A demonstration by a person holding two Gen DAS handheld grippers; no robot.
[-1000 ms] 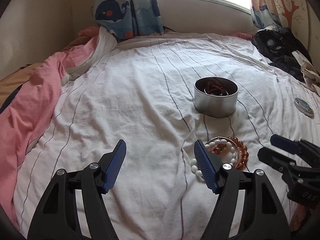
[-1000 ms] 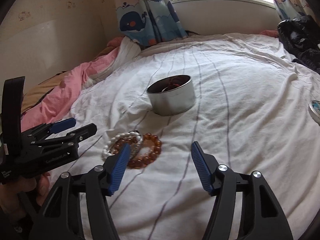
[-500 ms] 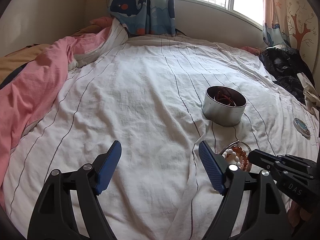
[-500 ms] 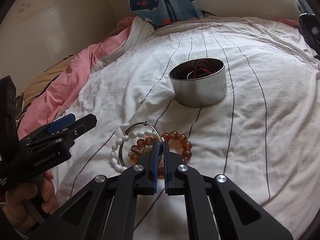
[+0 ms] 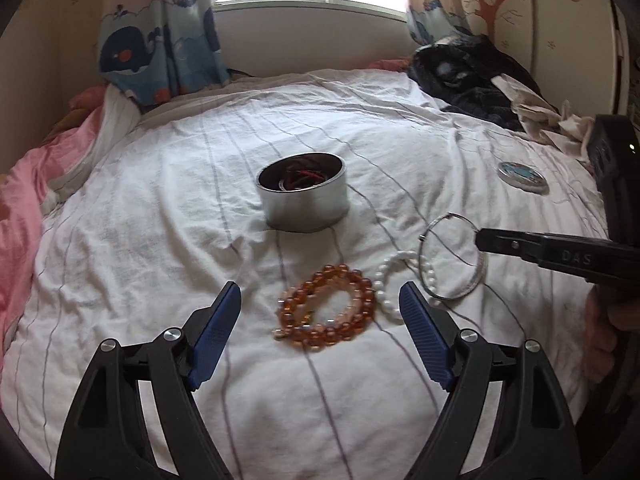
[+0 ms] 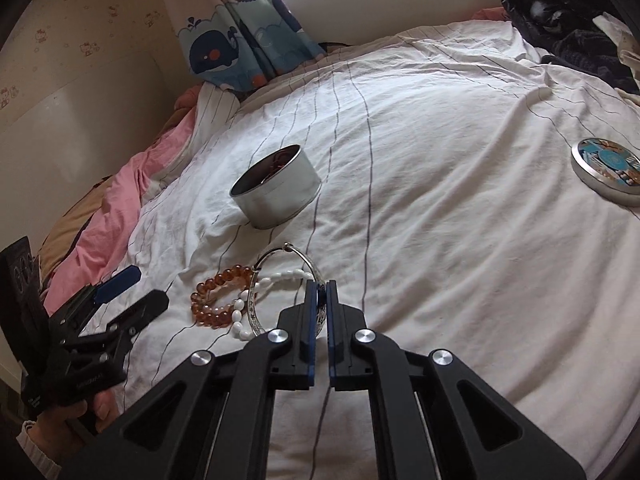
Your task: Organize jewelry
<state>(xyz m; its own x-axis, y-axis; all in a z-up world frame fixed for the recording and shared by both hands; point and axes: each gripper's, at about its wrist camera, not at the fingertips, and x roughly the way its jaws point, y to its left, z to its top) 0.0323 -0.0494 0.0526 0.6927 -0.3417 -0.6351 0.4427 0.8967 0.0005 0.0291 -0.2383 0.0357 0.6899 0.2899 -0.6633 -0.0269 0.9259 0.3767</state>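
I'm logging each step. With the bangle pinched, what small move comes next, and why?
Probably carry the silver bangle toward the open tin: the right gripper is shut on it and it's raised on edge, while the tin already holds jewelry.

Two low views over the bed (image 5: 160, 220), both faced toward the window.

The tin (image 5: 303, 196) and bracelets (image 5: 326, 306) are seen near from the left wrist; the same are seen from the right wrist, tilted.
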